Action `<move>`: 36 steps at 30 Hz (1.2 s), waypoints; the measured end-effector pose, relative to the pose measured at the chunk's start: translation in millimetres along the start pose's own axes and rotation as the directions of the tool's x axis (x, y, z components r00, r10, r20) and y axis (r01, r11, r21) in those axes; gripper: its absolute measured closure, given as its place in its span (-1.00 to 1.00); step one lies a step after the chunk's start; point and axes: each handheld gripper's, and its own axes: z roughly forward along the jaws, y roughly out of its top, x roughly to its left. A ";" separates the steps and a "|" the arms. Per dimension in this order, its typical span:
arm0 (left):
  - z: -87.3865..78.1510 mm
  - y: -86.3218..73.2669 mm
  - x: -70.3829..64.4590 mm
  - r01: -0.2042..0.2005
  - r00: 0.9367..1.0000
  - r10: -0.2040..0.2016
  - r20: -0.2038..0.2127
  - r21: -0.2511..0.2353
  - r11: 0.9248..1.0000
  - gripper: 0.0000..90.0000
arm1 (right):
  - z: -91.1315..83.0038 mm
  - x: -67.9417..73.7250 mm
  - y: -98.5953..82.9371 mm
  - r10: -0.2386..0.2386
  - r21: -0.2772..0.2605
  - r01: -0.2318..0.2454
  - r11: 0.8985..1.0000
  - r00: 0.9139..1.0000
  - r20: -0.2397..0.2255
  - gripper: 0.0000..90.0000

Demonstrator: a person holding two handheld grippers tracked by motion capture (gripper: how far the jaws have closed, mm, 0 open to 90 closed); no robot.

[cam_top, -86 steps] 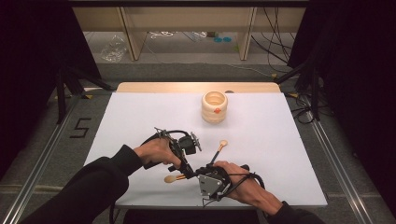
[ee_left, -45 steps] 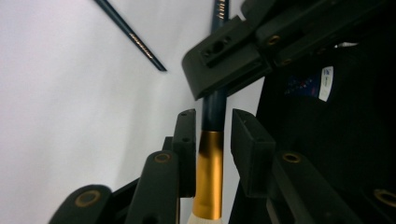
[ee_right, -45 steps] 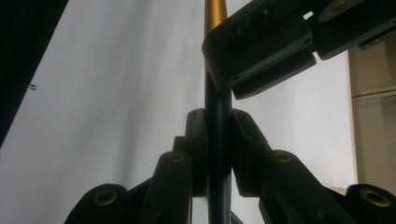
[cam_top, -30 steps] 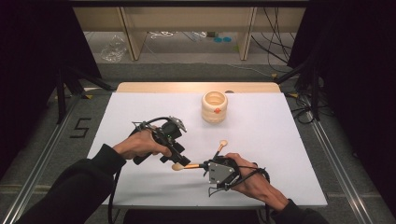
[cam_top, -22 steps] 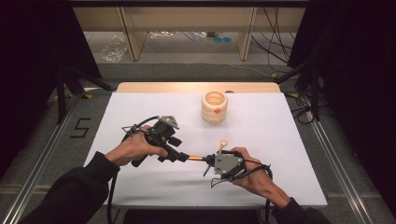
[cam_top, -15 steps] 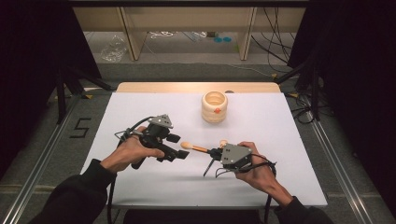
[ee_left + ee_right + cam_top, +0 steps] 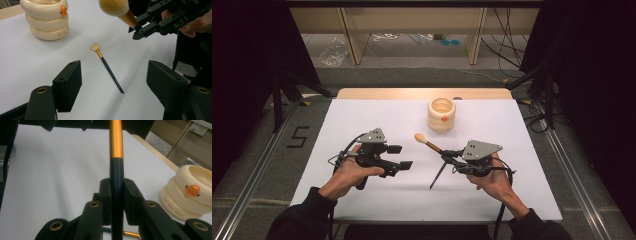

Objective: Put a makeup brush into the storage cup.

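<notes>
step: looks like brushes-into-the-cup work. one brush is up in the air, the 2nd isn't picked yet, so I'd call it about the halfway mark of brush no. 1

right gripper [image 7: 446, 153]: jaws pinched tight on the dark handle of the fluffy round-headed makeup brush w/ gold ferrule [image 7: 428, 143], gripped just below the ferrule going by the right gripper view. brush is clear of the table, head tilted up and pointing toward the holder, tail end slanting down toward the mat

left gripper [image 7: 401, 156]: jaws spread wide, nothing between them, hovering over the white table mat [image 7: 362, 115] left of the held brush. not touching anything afaict

holder: cream ringed ceramic cup w/ a small orange duck bill on it [image 7: 441, 114], upright near the far edge of the mat, mouth open, looks empty from what the high view shows

2nd brush: thin dark-handled fan brush w/ pale bristles [image 7: 107, 66], flat on the mat in the left gripper view, between the holder and the wide jaws, apart from both

next move (my guess): carry the fluffy brush over the cup's mouth, swing it nearer upright w/ handle end down, lower it in, then let go. needs wrist rotation more than reach imo

watch out: the cup looks light, a nudge on the rim could tip or slide it
</notes>
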 end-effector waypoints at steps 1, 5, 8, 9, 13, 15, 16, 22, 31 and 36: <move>1.4 -2.5 0.2 0.013 1.000 -0.013 0.001 -0.022 1.000 -0.37 | 0.0 -0.2 0.0 -0.002 -0.001 0.002 1.000 1.000 0.002 0.75; 3.2 -4.9 0.9 0.055 0.999 -0.055 0.002 -0.078 0.995 -0.34 | 0.0 -0.4 0.2 0.030 -0.030 -0.031 0.999 0.999 -0.010 0.75; 5.9 -5.4 0.2 0.079 0.997 -0.078 0.016 -0.106 0.991 -0.32 | 0.2 -0.4 0.1 0.039 -0.037 -0.039 0.999 0.999 -0.016 0.75; 7.8 -5.8 -0.5 0.085 0.996 -0.083 0.019 -0.112 0.990 -0.32 | 0.3 -0.2 0.3 0.038 -0.038 -0.039 0.999 0.999 -0.015 0.75; 17.2 -7.7 -2.9 0.101 0.995 -0.098 0.029 -0.119 0.988 -0.31 | 0.8 0.3 0.2 0.040 -0.035 -0.041 0.999 0.999 -0.025 0.75; 21.7 -7.8 -4.7 0.106 0.994 -0.102 0.037 -0.117 0.987 -0.31 | 2.1 1.1 -0.7 0.047 -0.042 -0.048 0.998 0.999 -0.026 0.75; 23.0 -7.6 -4.9 0.101 0.994 -0.097 0.043 -0.113 0.988 -0.31 | 3.0 1.2 -2.4 0.061 -0.042 -0.062 0.997 0.998 -0.035 0.75; 30.8 -6.6 -9.0 0.099 0.994 -0.094 0.053 -0.106 0.989 -0.30 | 4.7 2.3 -3.2 0.054 -0.031 -0.055 0.998 0.998 -0.040 0.75; 31.5 -4.3 -7.9 0.110 0.993 -0.105 0.047 -0.122 0.986 -0.24 | 6.0 5.3 -2.0 0.064 -0.011 -0.065 0.998 0.996 -0.057 0.75; 34.3 -3.8 -8.4 0.102 0.994 -0.097 0.049 -0.120 0.987 -0.21 | 6.7 7.3 -0.9 0.058 -0.010 -0.059 0.998 0.996 -0.063 0.75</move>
